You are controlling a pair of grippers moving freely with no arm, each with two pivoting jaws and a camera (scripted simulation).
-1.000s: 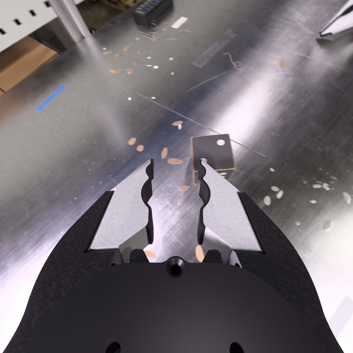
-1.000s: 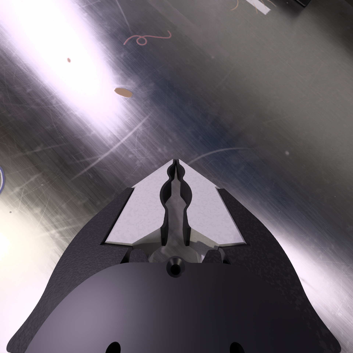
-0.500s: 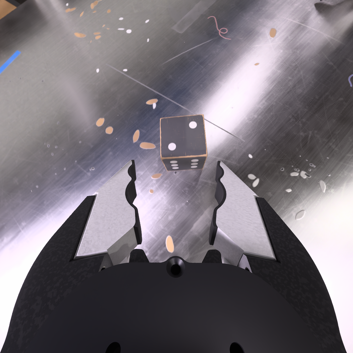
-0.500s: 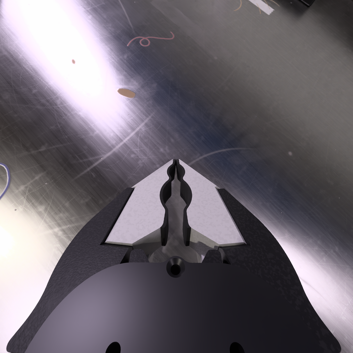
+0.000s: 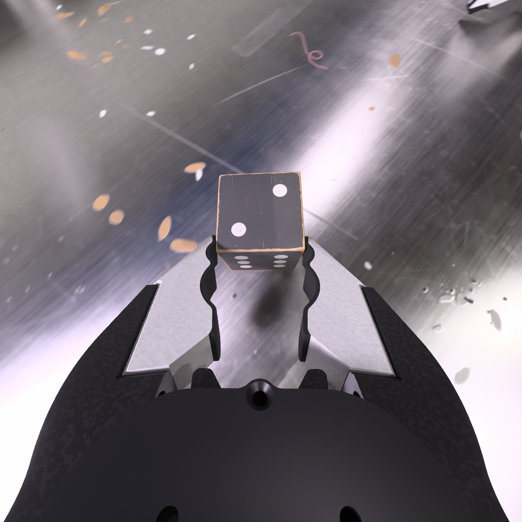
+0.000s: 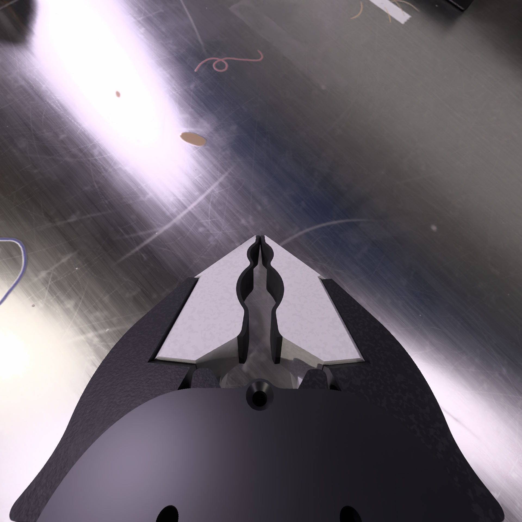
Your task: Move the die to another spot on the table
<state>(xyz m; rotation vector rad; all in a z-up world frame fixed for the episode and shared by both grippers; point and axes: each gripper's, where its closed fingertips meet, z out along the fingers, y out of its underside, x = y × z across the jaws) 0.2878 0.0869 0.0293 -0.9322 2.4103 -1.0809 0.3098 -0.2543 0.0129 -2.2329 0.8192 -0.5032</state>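
The die (image 5: 260,214) is a black cube with tan edges and white pips. Its top face has two pips and its near face has six. In the left wrist view it sits between my left gripper's (image 5: 260,244) fingertips (image 5: 210,250), which press on its left and right sides. A blurred dark shadow lies on the metal table (image 5: 395,197) under it, apart from its lower edge. My right gripper (image 6: 260,237) is shut and empty over bare table (image 6: 367,169). Its tip also shows in the left wrist view (image 5: 483,5) at the far top right. The die is not in the right wrist view.
Orange and white flecks (image 5: 166,226) are scattered on the table to the left of the die. A pink thread curl (image 5: 309,52) lies beyond it and also shows in the right wrist view (image 6: 226,60). A blue cord loop (image 6: 17,268) lies at the left edge there.
My left gripper moved forward over the die and its fingers closed onto the die's sides. A shadow now shows under the die. My right gripper has barely moved.
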